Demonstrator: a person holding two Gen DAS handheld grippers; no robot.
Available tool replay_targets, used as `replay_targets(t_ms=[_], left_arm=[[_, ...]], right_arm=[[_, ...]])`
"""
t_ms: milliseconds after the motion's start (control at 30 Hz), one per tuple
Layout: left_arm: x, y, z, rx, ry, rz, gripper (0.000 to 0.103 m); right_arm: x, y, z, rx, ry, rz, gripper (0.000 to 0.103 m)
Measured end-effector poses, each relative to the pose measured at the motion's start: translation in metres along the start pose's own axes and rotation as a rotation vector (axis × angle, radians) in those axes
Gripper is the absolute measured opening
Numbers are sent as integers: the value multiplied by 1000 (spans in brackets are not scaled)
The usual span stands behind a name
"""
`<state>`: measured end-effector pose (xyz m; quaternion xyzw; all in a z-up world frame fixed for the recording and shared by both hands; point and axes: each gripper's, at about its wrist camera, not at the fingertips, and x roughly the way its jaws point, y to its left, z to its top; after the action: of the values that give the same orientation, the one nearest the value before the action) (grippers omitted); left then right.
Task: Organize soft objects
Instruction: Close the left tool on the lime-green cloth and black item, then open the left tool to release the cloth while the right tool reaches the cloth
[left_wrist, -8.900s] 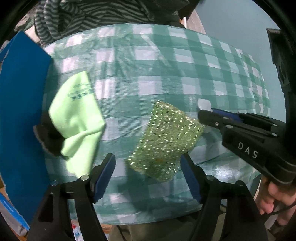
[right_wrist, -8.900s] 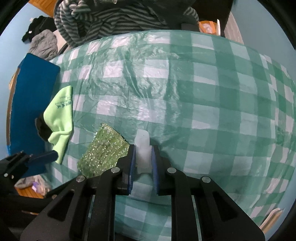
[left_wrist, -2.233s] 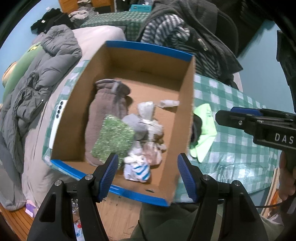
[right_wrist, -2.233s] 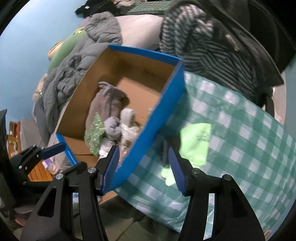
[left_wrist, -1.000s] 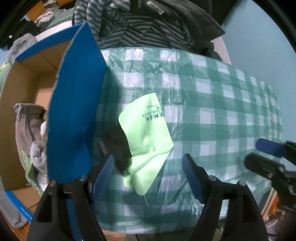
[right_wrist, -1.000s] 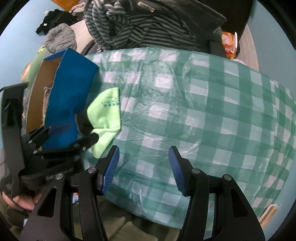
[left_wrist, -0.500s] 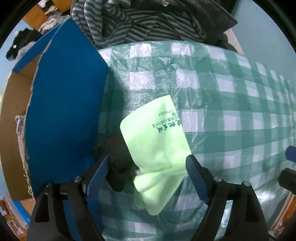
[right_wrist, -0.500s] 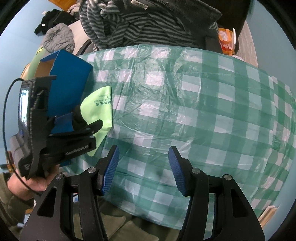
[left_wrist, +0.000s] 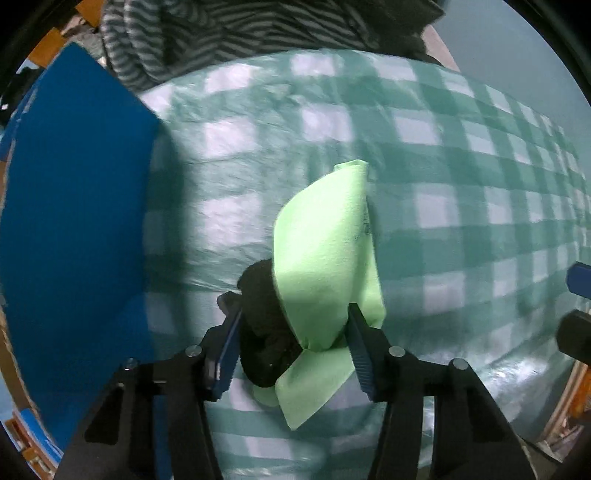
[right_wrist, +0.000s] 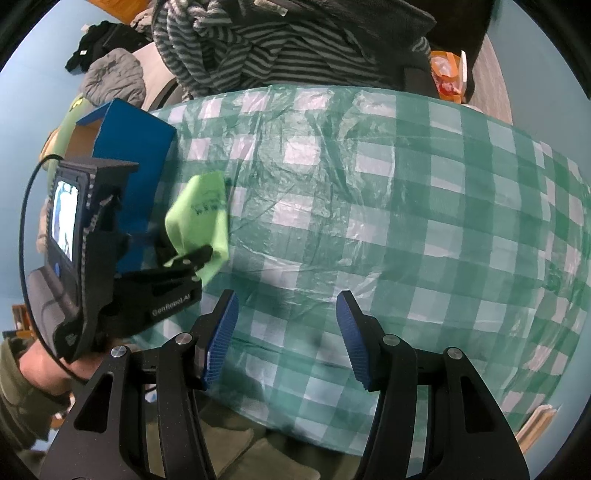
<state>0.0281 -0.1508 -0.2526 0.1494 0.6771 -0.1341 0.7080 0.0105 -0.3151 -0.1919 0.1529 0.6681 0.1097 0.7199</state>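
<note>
Left hand-held gripper (left_wrist: 291, 343): pointed almost straight down at the tabletop (left_wrist: 461, 206), with the lime-green cloth (left_wrist: 325, 266) and the dark soft item (left_wrist: 264, 321) bundled against it lying directly between its two blue pads. The jaws are closing; in the left wrist view the pads already bear on the bundle, the dark item against one pad and the green fabric against the other, so I judge the grasp made or all but made. Long axis of the cloth: it runs away from the gripper, roughly along the line between the pads and not across it, with a loose folded corner trailing below the pads toward the camera. That tail is not caught and could drag. The blue cardboard box (left_wrist: 74, 229) stands just beside the gripper on the side of the dark item, its blue outer wall facing the bundle, so the coming carry is short and sideways over that wall. Right hand-held gripper (right_wrist: 284, 328): tilted steeply down over bare checked cloth covering, jaws released, nothing between them. The bundle lies well off to its box side, so the left hand (right_wrist: 40, 369) is clearly the nearer and better placed. Pose of the left hand: wrapped around the grip from behind, sleeve at the wrist, screen of the device facing outward.
</note>
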Motion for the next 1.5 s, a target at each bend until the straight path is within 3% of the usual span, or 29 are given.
replay_targets(t_ms=[100,333,600,733,1033,1300,1500], left_arm=[[-4,-14,-3,22,-1,-44,48],[-7,-49,-8,88,6,-70,48],[-14,-70,-8,99,15,-195,48],[-24,-78,-14,113,5,-194,51],[-60,-43,-37,52,-44,-235,66],[-53,7,-54,-28,-29,-207,67],[-48,19,-63,-44,-11,-200,67]], right_arm=[[-2,-2,-1,6,-2,0,56],[-8,-16,-3,52,-13,-3,56],[-15,-36,-11,107,-21,-21,56],[-17,-42,-15,131,-26,-22,56],[-8,-38,-21,153,-40,8,56],[17,-17,-20,128,-36,50,56],[36,-9,-16,115,-37,54,56]])
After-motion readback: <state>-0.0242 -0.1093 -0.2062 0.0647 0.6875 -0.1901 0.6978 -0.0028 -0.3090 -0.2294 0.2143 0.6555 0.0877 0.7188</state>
